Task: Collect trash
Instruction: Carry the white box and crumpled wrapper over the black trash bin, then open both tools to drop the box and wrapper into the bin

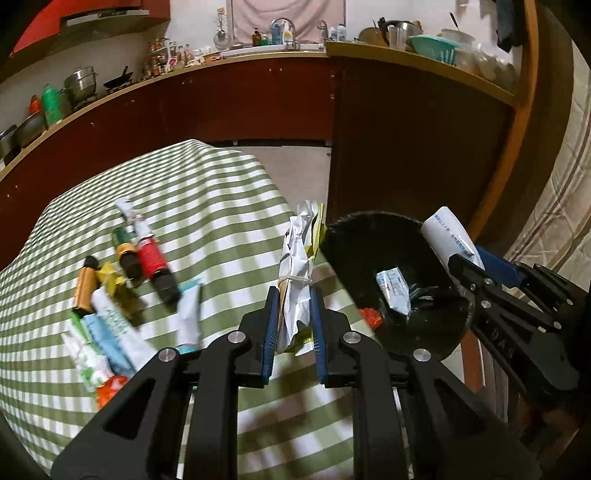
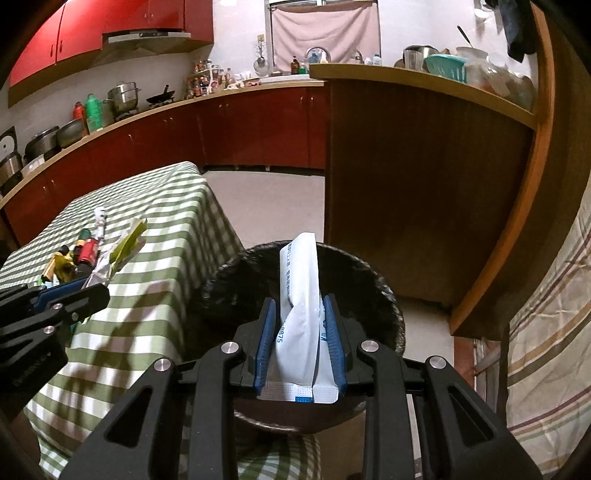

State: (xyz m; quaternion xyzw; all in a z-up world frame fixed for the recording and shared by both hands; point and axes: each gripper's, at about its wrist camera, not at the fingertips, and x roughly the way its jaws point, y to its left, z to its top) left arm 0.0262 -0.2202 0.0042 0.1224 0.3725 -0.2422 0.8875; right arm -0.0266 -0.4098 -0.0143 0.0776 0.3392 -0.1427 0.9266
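A crumpled wrapper bundle (image 1: 295, 280) is being gripped by the left claw (image 1: 293, 325) over the checkered surface (image 1: 221, 206). A white packet (image 2: 299, 295) is being gripped by the right claw (image 2: 300, 332) above the black bin (image 2: 384, 295).

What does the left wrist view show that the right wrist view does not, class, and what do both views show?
Only the left wrist view shows the inside of the black bin, where a white packet lies, and the tubes at the near end of the pile. Only the right wrist view shows the red wall cupboards in full, and the sealed end of the white pouch between the right gripper fingers. Both show the checked tablecloth, the bin, the left gripper shut on a crumpled wrapper, and the kitchen counter.
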